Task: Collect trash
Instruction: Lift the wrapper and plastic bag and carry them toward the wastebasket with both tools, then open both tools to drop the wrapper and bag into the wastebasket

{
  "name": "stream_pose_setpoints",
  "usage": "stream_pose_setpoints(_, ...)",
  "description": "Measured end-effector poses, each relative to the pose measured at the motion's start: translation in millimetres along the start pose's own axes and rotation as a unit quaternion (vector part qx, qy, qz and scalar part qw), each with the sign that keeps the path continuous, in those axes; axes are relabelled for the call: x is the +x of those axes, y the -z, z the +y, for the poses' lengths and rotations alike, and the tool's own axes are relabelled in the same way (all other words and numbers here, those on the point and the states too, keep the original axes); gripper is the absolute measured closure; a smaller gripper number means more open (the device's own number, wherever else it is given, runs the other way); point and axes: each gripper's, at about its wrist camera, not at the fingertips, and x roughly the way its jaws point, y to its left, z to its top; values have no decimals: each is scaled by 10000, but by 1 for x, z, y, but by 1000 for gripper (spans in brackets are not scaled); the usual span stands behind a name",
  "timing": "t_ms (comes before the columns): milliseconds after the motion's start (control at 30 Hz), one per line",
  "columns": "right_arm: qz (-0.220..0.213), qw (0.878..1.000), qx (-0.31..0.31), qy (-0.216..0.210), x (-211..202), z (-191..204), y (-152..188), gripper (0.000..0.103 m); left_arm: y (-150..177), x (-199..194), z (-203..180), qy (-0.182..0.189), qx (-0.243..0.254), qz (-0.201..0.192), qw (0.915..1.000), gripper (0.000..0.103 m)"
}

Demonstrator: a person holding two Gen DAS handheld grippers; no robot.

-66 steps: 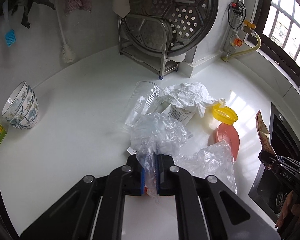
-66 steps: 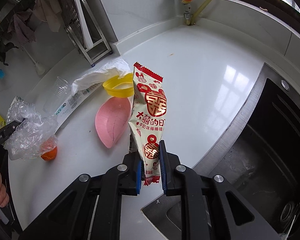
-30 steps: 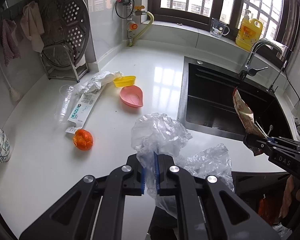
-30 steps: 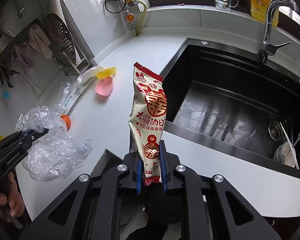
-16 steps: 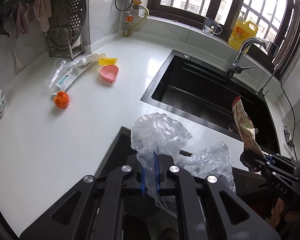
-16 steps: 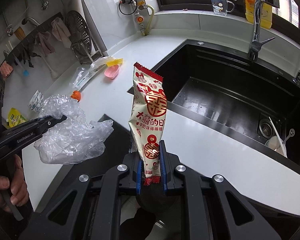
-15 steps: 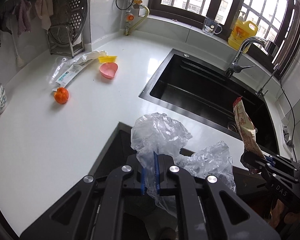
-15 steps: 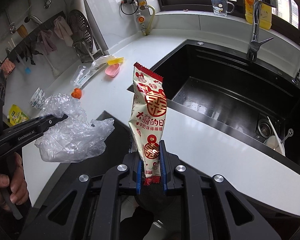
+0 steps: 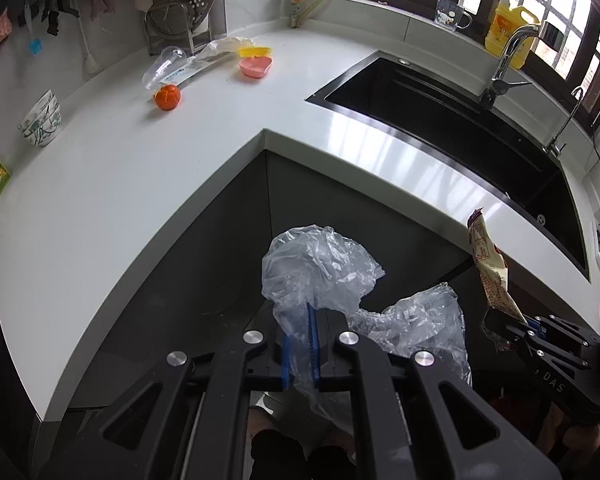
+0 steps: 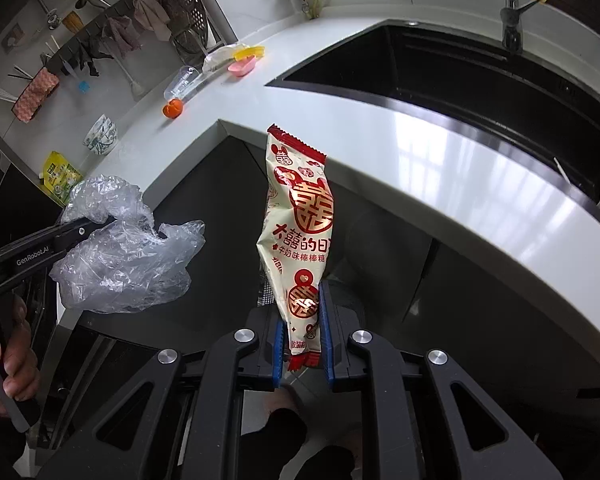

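Observation:
My left gripper (image 9: 300,344) is shut on a crumpled clear plastic bag (image 9: 320,272), held in the air off the counter, in front of the dark cabinet corner. The bag also shows in the right wrist view (image 10: 128,248). My right gripper (image 10: 302,336) is shut on the bottom end of a red-and-cream candy wrapper (image 10: 300,220), held upright; it shows at the right of the left wrist view (image 9: 492,268). On the far counter lie a clear plastic cup (image 9: 162,66), a long paper wrapper (image 9: 188,72), a white plastic bag (image 9: 220,46) and an orange (image 9: 167,97).
The white L-shaped counter (image 9: 120,160) has its inner corner edge straight ahead, above a dark cabinet (image 9: 300,200). A black sink (image 9: 440,120) with a faucet (image 9: 504,68) is on the right. Pink (image 9: 254,66) and yellow (image 9: 252,51) dishes, stacked bowls (image 9: 40,120) and a steel rack (image 9: 180,12) stand further back.
Both grippers have pulled back and lower from the counter with their trash still held. The counter edge and dark cabinet now fill the middle of both views.

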Motion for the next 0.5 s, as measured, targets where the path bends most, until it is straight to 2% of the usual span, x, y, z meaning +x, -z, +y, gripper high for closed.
stream_pose_setpoints(233,321,9991,257,141,62,0,36,88,34,57,15,80,113,434,9990,95)
stream_pose_setpoints(333,553,9975,321,295,107,-2,56,88,52,92,25,181,166,548,9982,95)
stream_pose_setpoints(500,823,9955,376,268,194,-7,82,88,91,172,45,330,60,840,9959,95)
